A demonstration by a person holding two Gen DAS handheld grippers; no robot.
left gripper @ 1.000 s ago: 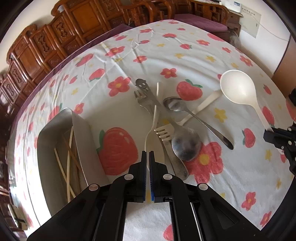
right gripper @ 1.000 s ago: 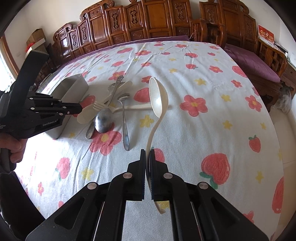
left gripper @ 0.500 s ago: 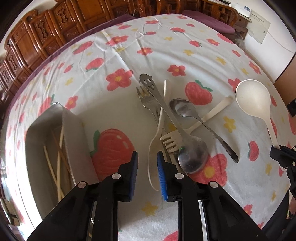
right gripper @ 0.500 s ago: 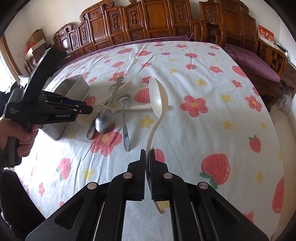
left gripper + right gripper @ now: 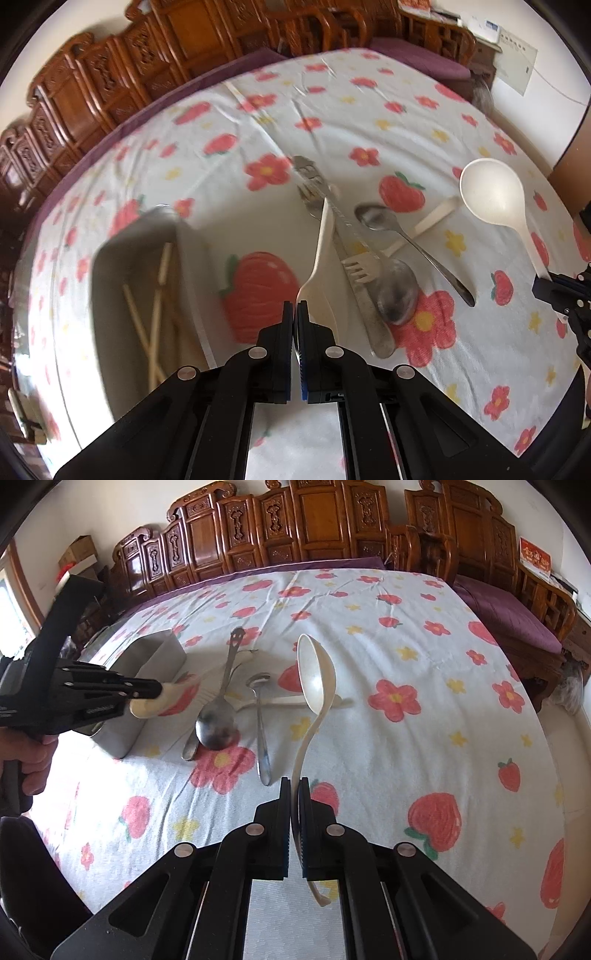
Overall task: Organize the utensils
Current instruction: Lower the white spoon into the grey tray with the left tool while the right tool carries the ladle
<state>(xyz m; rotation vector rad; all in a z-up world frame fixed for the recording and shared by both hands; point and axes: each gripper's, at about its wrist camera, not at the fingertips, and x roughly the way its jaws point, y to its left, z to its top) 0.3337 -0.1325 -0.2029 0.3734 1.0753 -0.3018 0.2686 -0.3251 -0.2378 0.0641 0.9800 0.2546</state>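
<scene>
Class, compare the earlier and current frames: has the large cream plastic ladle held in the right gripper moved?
No. The cream ladle sits in the right gripper exactly as before, its bowl over the same strawberry print on the tablecloth.

White tablecloth (image 5: 424, 657) printed with red flowers, strawberries, yellow stars covers the table. Carved dark wooden chairs (image 5: 258, 528) lined along the far edge. Purple seat cushion (image 5: 506, 616) at right. Cardboard box (image 5: 79, 550) back left by the wall.
</scene>
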